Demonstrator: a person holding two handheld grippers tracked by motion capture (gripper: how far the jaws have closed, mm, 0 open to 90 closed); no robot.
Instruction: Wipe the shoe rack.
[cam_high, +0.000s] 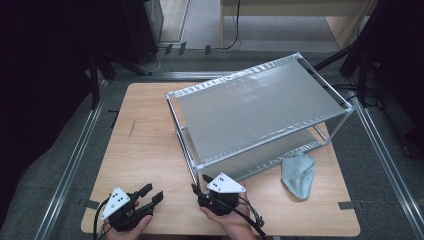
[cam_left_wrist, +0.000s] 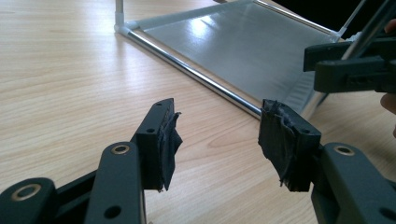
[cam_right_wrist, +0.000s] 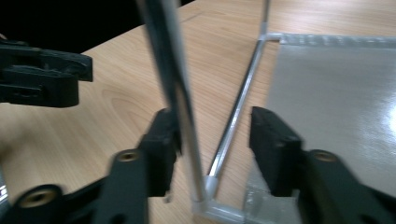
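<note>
Nearest, the right hand-held gripper (cam_right_wrist: 212, 140) has its jaws apart around the front corner post (cam_right_wrist: 175, 88) of the shelf rack (cam_high: 260, 107); at its nine o'clock, the left hand-held gripper (cam_high: 150, 195) hovers open over the table (cam_high: 145, 145)

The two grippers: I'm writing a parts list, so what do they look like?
Both are black, each with two jointed jaws. The left gripper and right gripper each carry a grey three-cornered plate with dark dots. Brass-coloured rivets mark the joints, frayed black pads line the jaws, and black cables trail back.

On the table (cam_high: 145, 150), the cloth (cam_high: 298, 173) lies right of the rack's (cam_high: 260, 107) near corner.
</note>
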